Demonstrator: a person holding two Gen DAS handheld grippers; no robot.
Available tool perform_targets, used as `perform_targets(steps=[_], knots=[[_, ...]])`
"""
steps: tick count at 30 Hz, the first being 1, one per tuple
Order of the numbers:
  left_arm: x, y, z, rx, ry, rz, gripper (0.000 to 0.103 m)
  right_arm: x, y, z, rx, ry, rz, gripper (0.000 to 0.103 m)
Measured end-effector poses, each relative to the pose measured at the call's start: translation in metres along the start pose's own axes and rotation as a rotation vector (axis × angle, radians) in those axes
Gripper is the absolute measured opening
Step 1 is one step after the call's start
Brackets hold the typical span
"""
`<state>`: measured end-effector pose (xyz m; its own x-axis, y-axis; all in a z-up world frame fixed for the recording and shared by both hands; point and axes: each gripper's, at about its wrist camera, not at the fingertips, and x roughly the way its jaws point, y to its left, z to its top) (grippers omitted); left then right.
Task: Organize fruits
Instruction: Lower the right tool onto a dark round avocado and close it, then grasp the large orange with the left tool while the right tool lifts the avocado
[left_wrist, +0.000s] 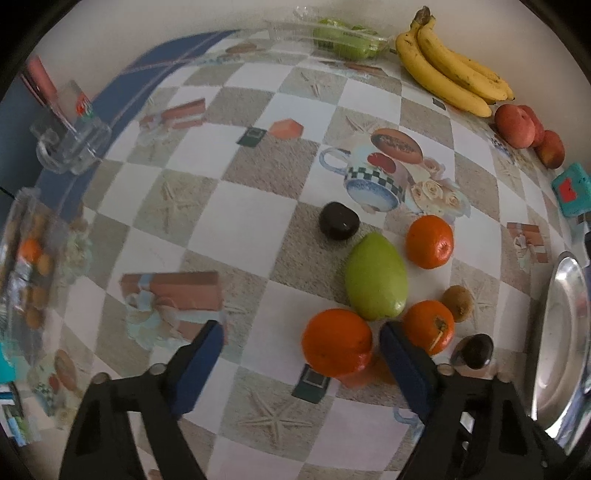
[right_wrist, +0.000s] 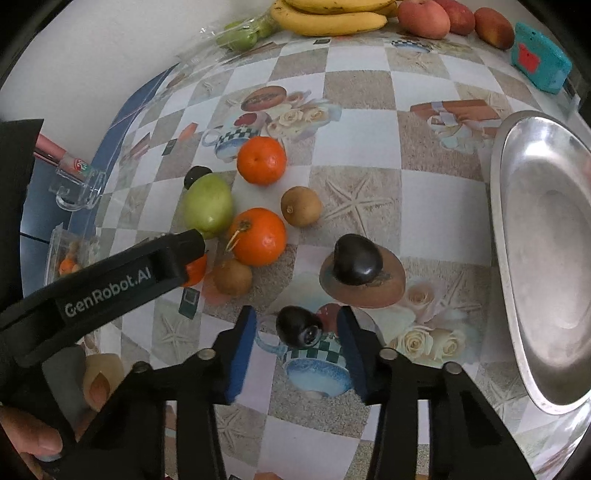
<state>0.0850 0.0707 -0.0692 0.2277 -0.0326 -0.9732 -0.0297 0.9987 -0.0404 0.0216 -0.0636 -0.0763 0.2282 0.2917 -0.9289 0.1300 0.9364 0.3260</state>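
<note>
Loose fruit lies on the patterned tablecloth. My left gripper (left_wrist: 301, 334) is open, its jaws on either side of an orange (left_wrist: 337, 342) that lies on the table. Beyond it are a green mango (left_wrist: 376, 277), two more oranges (left_wrist: 429, 236) (left_wrist: 429, 326), a kiwi (left_wrist: 458, 303) and two dark plums (left_wrist: 339, 220) (left_wrist: 474, 350). My right gripper (right_wrist: 297, 319) is open around a dark plum (right_wrist: 297, 328) on the table. Another dark plum (right_wrist: 357, 259) lies just ahead. The left gripper's finger (right_wrist: 110, 280) crosses the right wrist view.
A steel plate (right_wrist: 546, 258) (left_wrist: 561, 339) sits at the right. Bananas (left_wrist: 448, 68), peaches (left_wrist: 515, 125), a bag of green fruit (left_wrist: 343, 37) and a teal box (right_wrist: 539, 55) line the far edge. A glass mug (left_wrist: 70, 147) and a clear fruit box (left_wrist: 29, 266) stand left.
</note>
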Motion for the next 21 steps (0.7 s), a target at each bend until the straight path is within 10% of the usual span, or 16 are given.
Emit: perform_targets(steps=[10,21], knots=[[0.006,-0.006,-0.001,-0.011,0.024,-0.101,0.043,0.002,-0.004,-0.001,0.03,0.008,0.036,0.027],[-0.005,-0.004,0.0,-0.008,-0.003,-0.063,0.042,-0.005,-0.007,-0.004,0.066,0.01,0.108,0.026]])
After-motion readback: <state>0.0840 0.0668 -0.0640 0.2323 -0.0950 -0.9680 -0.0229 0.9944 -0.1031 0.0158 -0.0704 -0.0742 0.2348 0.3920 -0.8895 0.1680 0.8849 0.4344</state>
